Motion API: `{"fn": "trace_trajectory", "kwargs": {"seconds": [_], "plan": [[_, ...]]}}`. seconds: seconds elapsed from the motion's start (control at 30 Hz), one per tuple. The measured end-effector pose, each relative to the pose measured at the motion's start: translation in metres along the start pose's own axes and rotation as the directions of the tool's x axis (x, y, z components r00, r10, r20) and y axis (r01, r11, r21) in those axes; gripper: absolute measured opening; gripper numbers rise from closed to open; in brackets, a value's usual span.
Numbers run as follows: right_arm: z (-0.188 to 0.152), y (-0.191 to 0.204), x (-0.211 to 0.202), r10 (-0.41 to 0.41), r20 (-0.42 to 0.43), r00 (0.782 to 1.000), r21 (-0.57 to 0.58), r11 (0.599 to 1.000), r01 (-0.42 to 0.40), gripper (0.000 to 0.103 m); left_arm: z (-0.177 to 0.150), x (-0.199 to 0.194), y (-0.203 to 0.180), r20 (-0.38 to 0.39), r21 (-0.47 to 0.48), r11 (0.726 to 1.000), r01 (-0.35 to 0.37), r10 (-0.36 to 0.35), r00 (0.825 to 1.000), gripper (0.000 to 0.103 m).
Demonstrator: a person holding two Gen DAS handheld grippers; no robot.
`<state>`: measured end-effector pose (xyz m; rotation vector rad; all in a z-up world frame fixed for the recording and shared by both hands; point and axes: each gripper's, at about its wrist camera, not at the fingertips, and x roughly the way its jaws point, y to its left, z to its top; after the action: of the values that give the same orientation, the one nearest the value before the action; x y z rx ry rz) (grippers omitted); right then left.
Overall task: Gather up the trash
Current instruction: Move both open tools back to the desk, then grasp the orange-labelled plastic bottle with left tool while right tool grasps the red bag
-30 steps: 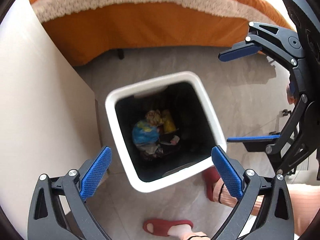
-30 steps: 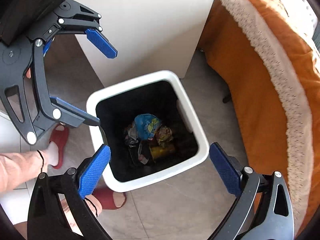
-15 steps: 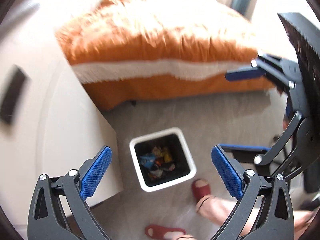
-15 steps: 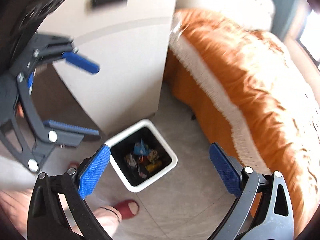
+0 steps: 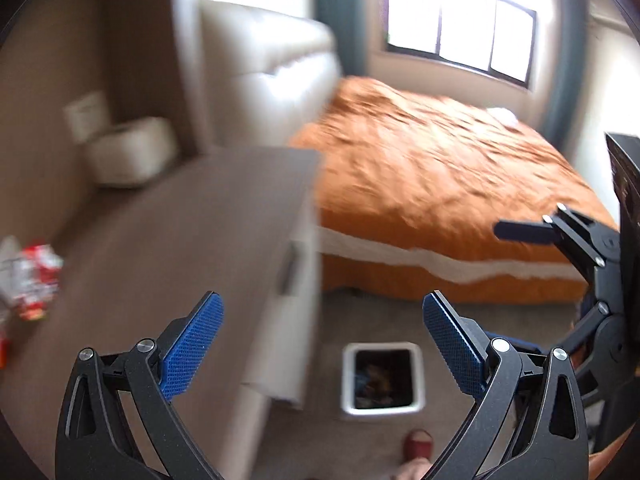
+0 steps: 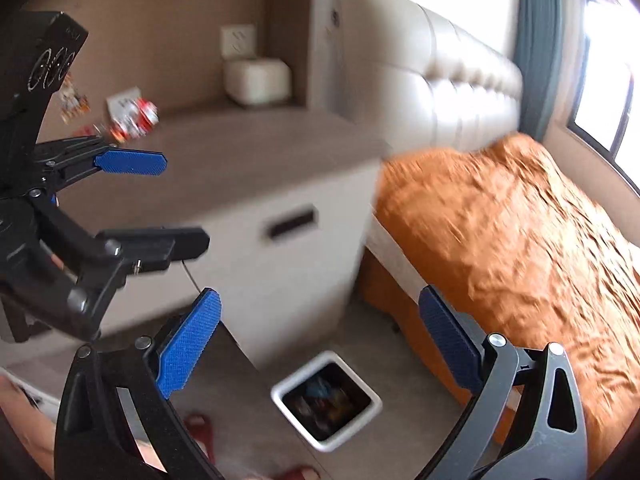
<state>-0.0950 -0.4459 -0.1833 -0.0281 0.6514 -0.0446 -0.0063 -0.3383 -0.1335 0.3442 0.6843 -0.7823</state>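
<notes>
Left wrist view: the left hand-held gripper [image 5: 322,340] is held high above the floor, its blue pads spread wide apart with nothing between them. Below and between the pads a white bin [image 5: 382,410] stands on the grey floor [image 5: 372,320], with blurred trash [image 5: 376,378] lying inside it. The bin sits just beside a white cabinet [image 5: 280,340], whose grey tabletop [image 5: 180,240] fills the left half of the picture. At the far left edge of the tabletop lie red-and-white wrappers [image 5: 34,280], too blurred to read. A white box [image 5: 132,156] stands at the back of the tabletop against the wall. Right of the cabinet is a bed [image 5: 440,188] with an orange cover, and a window [image 5: 460,20] is above it. The right hand-held gripper [image 5: 516,288] enters from the right edge, its fingers apart. A red slipper [image 5: 418,442] shows on the floor near the bottom edge.

Right wrist view: the right hand-held gripper [image 6: 320,338] is also high up, pads wide apart and empty. The bin [image 6: 282,394] stands on the floor below, near the corner of the cabinet [image 6: 304,264] and beside the bed [image 6: 500,240], with coloured trash [image 6: 324,398] in it. The left hand-held gripper [image 6: 160,200] reaches in from the left with its fingers apart, holding nothing. Behind it, on the tabletop [image 6: 240,160], lie the wrappers [image 6: 128,120], near the wall and well apart from the bin. The box [image 6: 256,80] stands further right on the tabletop, below a wall socket [image 6: 238,40].
</notes>
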Motion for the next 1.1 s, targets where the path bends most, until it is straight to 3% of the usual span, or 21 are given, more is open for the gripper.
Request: {"fn": "trace_trajectory", "kwargs": {"seconds": [0.07,0.23,0.37,0.6,0.83,1.1], "plan": [[0.021,0.023,0.009,0.033,0.023,0.999,-0.025,0.999,-0.033,0.099,-0.001,-0.020,0.037,0.019,-0.030,0.995,-0.095,0.096,0.995,0.098],[0.069,0.091,0.034,0.129,0.064,0.990,-0.096,0.988,-0.122,0.099,-0.015,-0.054,0.124,0.010,-0.113,0.965,-0.236,0.238,0.971,0.098],[0.102,0.141,0.056,0.164,0.068,0.984,-0.143,0.978,-0.153,0.099,-0.038,-0.071,0.191,-0.017,-0.139,0.925,-0.355,0.356,0.934,0.098],[0.143,0.208,0.101,0.233,0.007,0.972,-0.137,0.964,-0.230,0.099,-0.068,-0.070,0.295,-0.085,-0.113,0.839,-0.532,0.525,0.847,0.098],[0.177,0.252,0.162,0.228,-0.099,0.969,-0.066,0.970,-0.235,0.099,-0.076,-0.046,0.349,-0.111,-0.043,0.791,-0.611,0.604,0.789,0.098],[0.205,0.266,0.236,0.246,-0.199,0.949,0.098,0.968,-0.230,0.099,-0.075,-0.013,0.389,-0.148,-0.003,0.782,-0.624,0.616,0.773,0.098]]}}
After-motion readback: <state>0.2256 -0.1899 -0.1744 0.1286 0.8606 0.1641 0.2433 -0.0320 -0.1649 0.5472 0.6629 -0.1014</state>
